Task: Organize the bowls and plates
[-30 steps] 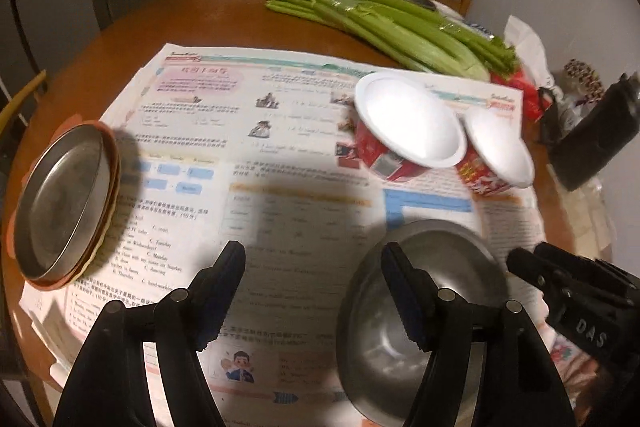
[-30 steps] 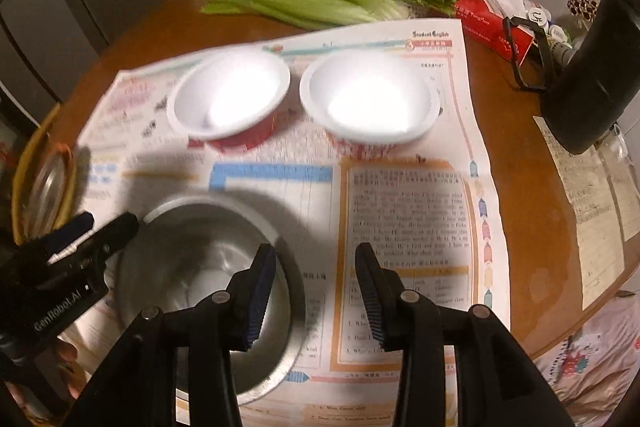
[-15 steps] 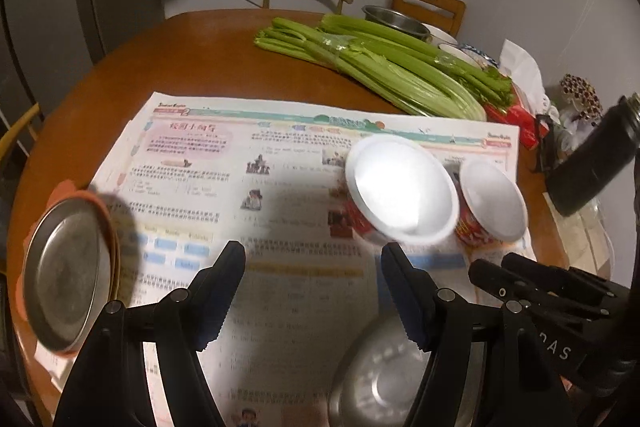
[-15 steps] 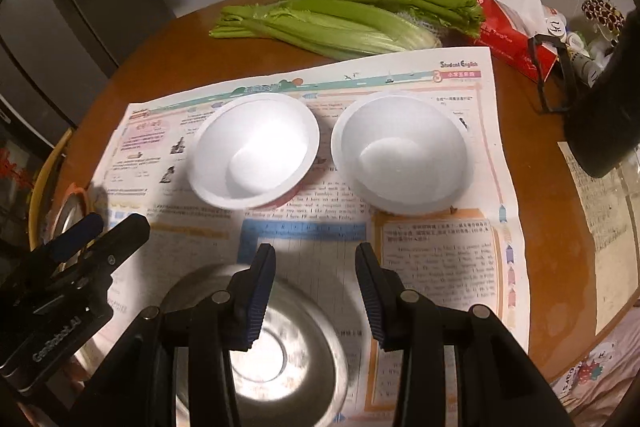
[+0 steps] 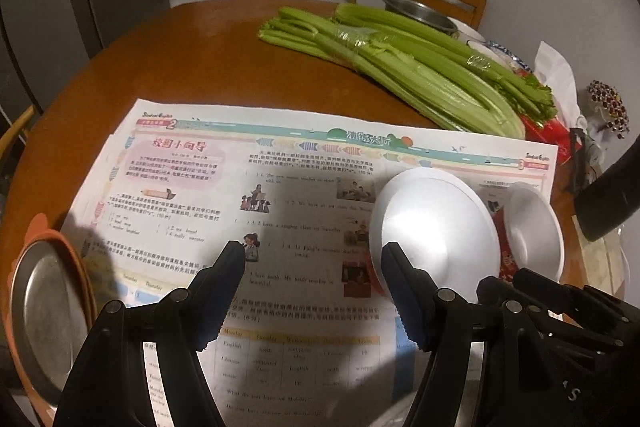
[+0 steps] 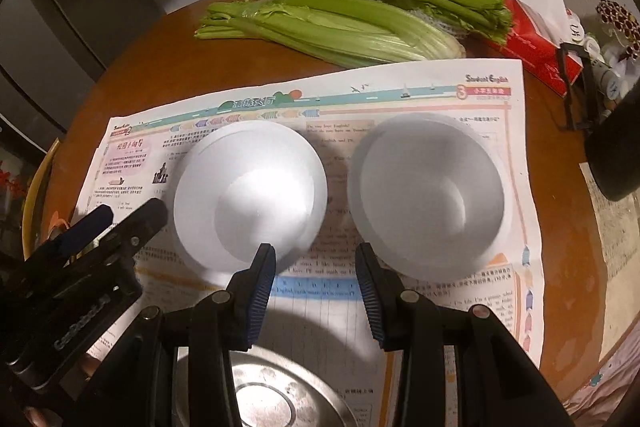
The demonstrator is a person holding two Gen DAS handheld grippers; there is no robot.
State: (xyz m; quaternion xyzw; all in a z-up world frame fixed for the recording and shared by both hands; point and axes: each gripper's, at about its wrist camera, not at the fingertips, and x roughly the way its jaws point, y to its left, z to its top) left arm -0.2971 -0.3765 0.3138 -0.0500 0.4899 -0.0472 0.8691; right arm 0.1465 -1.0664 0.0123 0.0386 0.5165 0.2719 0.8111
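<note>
Round table [image 5: 192, 47], newspaper [image 6: 420, 99] spread across it. Two white bowls side by side on the paper, apart from each other: left bowl [image 6: 250, 195], right bowl [image 6: 428, 195]. Steel bowl [image 6: 280, 395] on the paper at the near edge, below the right gripper [image 6: 316, 267]; jaws partly spread, nothing between them. Left gripper [image 5: 312, 259] over the paper, jaws wide, empty, its right finger close to the left bowl. Steel plate [image 5: 44, 319] on an orange plate at the table's left edge. Celery [image 6: 340, 23] at the far side.
</note>
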